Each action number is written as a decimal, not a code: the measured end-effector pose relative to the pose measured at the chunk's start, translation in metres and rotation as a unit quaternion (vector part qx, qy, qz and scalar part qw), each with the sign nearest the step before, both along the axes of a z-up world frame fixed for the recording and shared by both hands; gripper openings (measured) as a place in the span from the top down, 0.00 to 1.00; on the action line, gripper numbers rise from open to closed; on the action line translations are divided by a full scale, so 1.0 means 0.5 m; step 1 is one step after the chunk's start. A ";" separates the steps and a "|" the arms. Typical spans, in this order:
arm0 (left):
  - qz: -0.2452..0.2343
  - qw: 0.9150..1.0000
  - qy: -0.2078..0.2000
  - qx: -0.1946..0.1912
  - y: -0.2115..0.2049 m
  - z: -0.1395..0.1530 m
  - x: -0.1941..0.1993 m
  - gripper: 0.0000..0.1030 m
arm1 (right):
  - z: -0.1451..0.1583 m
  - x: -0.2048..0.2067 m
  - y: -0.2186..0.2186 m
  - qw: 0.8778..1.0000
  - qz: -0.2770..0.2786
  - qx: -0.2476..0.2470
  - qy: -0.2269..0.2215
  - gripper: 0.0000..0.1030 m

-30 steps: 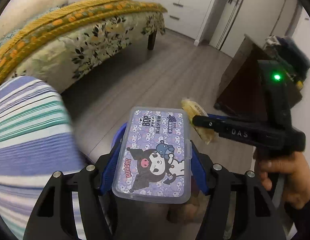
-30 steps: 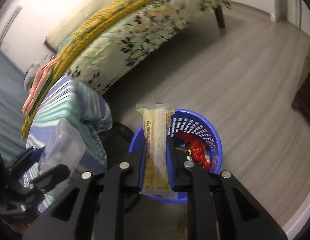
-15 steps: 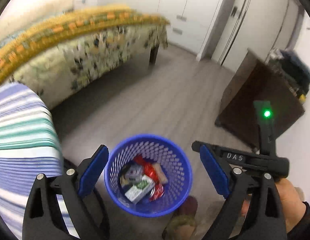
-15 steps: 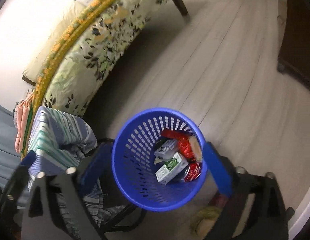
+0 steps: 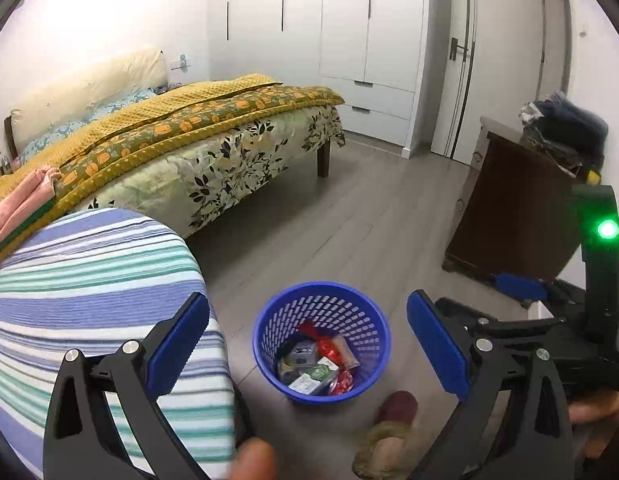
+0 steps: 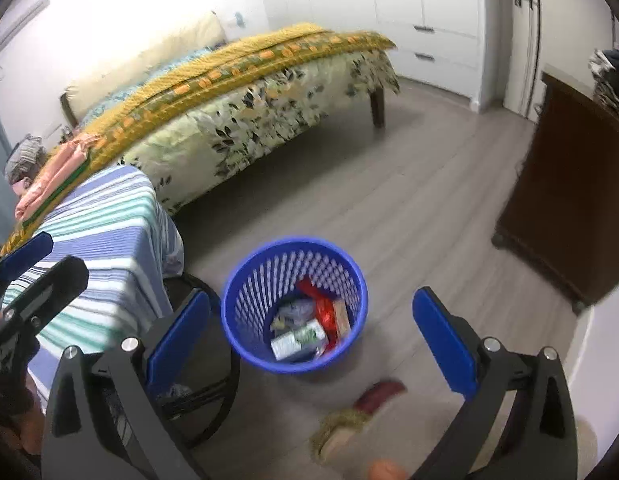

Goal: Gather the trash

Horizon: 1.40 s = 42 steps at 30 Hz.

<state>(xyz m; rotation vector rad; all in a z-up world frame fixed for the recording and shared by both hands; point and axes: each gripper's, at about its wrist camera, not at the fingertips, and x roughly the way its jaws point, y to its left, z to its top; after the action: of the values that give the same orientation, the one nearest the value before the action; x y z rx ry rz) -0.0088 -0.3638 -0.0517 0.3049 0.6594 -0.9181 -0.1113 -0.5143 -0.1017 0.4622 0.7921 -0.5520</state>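
Note:
A blue mesh basket (image 5: 329,304) stands on the grey floor, below and between the fingers of both grippers. It holds a purple cartoon box (image 5: 303,350), a green-and-white carton (image 5: 313,380), a red wrapper (image 5: 329,346) and a snack bar (image 6: 341,320). My left gripper (image 5: 307,300) hangs above the basket; its jaws are opening and nothing is between them. My right gripper (image 6: 311,296) is open and empty above the same basket (image 6: 269,276). Each gripper shows at the edge of the other's view: a right pad (image 5: 519,285), a left pad (image 6: 25,254).
A striped cloth (image 5: 93,280) covers a stand just left of the basket. A bed (image 5: 213,140) with a yellow blanket lies behind. A dark wooden cabinet (image 5: 517,208) stands to the right, with white wardrobes (image 5: 365,20) at the back. A person's slippered foot (image 5: 389,428) is near the basket.
Both grippers opened and let go: the purple box left the left one, the snack bar the right one. Both items now lie in the basket. Both grippers rose and pulled back.

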 end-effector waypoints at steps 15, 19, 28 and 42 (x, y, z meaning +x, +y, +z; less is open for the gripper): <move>0.056 0.994 0.053 0.072 0.024 -0.026 0.024 0.05 | 0.025 -0.053 0.045 0.998 0.030 -0.005 0.049 0.04; 0.059 0.994 0.055 0.080 0.026 -0.034 0.027 0.05 | 0.018 -0.041 0.059 0.997 0.044 -0.006 0.061 0.04; 0.055 0.993 0.061 0.090 0.015 -0.044 0.023 0.05 | 0.016 -0.044 0.069 0.996 0.054 -0.002 0.067 0.04; 0.055 0.991 0.064 0.099 0.013 -0.058 0.026 0.05 | 0.005 -0.041 0.072 0.996 0.054 0.007 0.076 0.04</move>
<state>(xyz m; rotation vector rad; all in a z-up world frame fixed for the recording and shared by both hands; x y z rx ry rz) 0.0040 -0.3575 -0.0807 0.3834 0.8804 -0.7720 -0.1319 -0.4783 -0.0994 0.3899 0.9620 -0.4854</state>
